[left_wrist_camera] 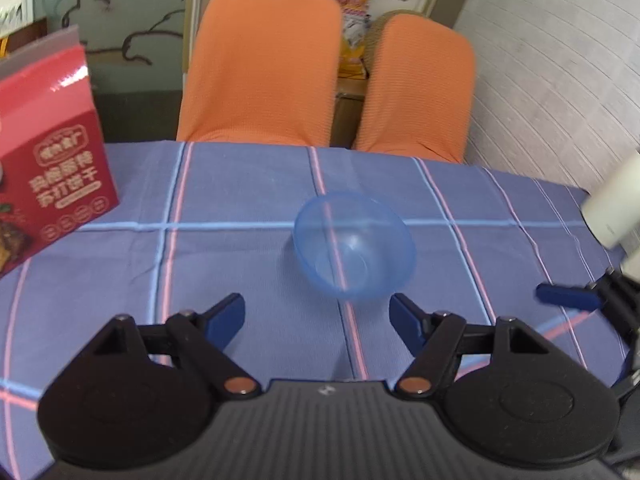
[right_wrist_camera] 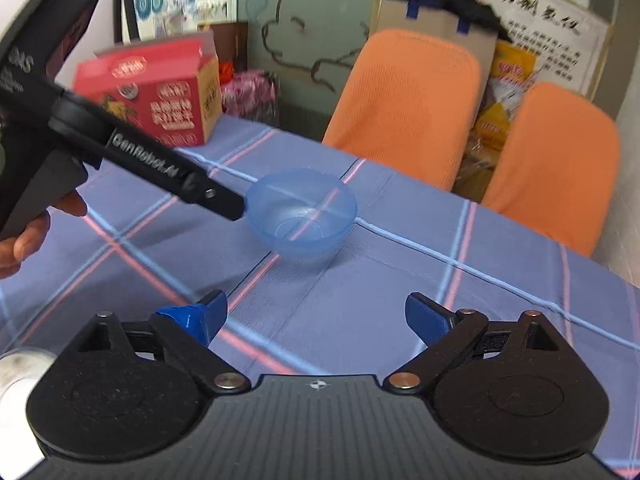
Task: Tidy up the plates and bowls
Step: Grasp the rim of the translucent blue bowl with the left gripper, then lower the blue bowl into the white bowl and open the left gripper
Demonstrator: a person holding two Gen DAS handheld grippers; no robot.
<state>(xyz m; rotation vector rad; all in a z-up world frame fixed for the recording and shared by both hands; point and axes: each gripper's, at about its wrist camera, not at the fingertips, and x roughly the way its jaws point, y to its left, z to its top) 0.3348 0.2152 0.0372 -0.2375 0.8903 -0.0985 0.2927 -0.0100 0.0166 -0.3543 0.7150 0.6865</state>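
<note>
Item: blue translucent bowl [left_wrist_camera: 354, 246], upright and empty, on the counter [left_wrist_camera: 240, 184] under a purple-blue checked cloth, well clear of the counter's edges. We see no plate and no second bowl in either view.

Left gripper [left_wrist_camera: 318, 320]: our fingers are spread wide and grasp nothing; the bowl sits just ahead of them, slightly toward the right finger. In the right wrist view the left tool's tip reaches to the bowl's near rim; whether it touches, we cannot tell.

Right gripper [right_wrist_camera: 316, 314]: fingers likewise spread, empty, with the bowl [right_wrist_camera: 302, 216] further ahead and apart from them.

Step in hand, as we judge it: the approach to the bowl by the left gripper, early in the task, nothing yet gathered. The next move calls for one finger inside the rim and one outside, then a firm close; the thin, smooth wall may slip or tip if pinched off-centre.

Other stock: red carton [right_wrist_camera: 160, 92] at the counter's far left, printed with Chinese characters we cannot read surely; two orange chair backs [left_wrist_camera: 260, 68] behind the counter.

Writing: "GenRobot.AI" on the left tool's arm [right_wrist_camera: 146, 158]. Wall posters carry text too small to read.
</note>
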